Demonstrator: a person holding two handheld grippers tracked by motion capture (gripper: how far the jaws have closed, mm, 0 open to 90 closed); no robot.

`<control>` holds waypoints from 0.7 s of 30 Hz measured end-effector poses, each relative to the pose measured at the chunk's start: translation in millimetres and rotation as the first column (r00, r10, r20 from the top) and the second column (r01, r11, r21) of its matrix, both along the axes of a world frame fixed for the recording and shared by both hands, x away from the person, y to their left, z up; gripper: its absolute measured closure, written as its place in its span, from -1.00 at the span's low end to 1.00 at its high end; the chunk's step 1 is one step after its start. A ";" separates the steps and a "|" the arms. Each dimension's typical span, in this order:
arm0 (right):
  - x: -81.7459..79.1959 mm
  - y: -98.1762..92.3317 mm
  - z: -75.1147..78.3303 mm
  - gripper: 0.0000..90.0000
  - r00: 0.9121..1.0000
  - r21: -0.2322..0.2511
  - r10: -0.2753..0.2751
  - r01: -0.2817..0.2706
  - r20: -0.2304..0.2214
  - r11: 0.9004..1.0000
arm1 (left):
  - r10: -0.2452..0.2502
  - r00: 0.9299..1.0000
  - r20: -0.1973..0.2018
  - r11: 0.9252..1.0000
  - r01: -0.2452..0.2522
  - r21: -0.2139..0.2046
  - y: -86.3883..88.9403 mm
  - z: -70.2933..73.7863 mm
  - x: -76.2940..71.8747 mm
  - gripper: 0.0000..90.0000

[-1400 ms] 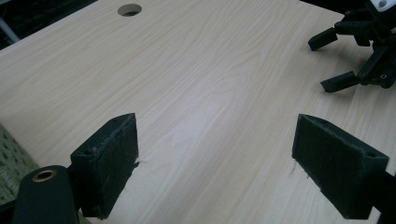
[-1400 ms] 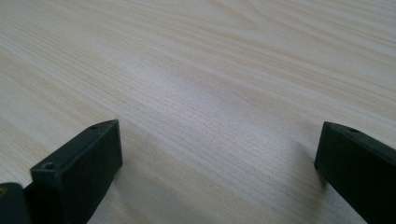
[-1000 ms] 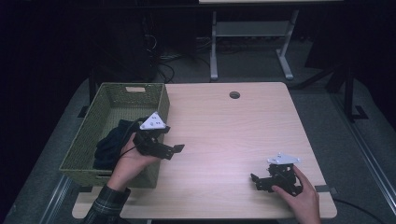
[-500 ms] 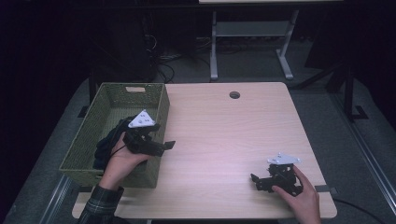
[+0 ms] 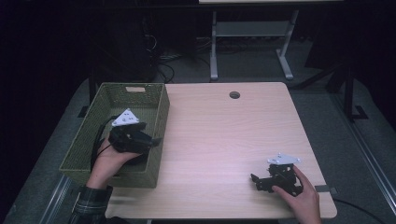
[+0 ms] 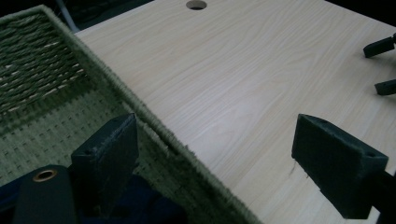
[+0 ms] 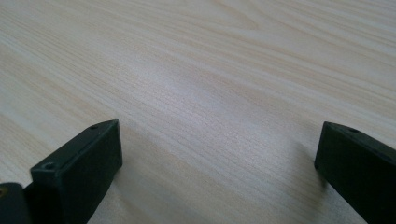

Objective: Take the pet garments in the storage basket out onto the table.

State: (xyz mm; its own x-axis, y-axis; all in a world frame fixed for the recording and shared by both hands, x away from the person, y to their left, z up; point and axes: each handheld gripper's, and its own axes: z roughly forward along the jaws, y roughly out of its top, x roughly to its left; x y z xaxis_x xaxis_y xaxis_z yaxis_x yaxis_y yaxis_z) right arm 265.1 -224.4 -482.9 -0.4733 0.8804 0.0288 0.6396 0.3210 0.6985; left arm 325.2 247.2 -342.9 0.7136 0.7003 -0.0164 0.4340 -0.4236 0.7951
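Dim room, one lit wooden table on a grey floor.

The table (image 5: 224, 140) has a pale wood-grain top with a round cable hole (image 5: 234, 95) near its far edge, and the light falls mostly on this surface while the surroundings stay dark. Under and around it lies grey carpet-like floor (image 5: 327, 112). Beyond the far edge stands a light grey metal frame (image 5: 252, 42) with two legs and a crossbar, part of another piece of furniture. Black cables (image 5: 163, 65) lie tangled on the floor to the left of that frame. The back of the room is too dark to make out.
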 end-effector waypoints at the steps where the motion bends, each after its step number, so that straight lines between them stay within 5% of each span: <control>1: 0.0 0.0 0.0 -0.99 1.000 0.000 0.000 0.000 0.000 1.000 | 0.000 1.000 0.000 1.000 0.000 0.000 0.0 0.0 0.0 -0.68; 21: -0.2 -0.2 -0.1 -0.99 1.000 0.000 0.002 -0.002 0.001 1.000 | 0.104 0.995 0.009 0.995 -0.104 -0.008 50.2 3.0 -4.5 -0.68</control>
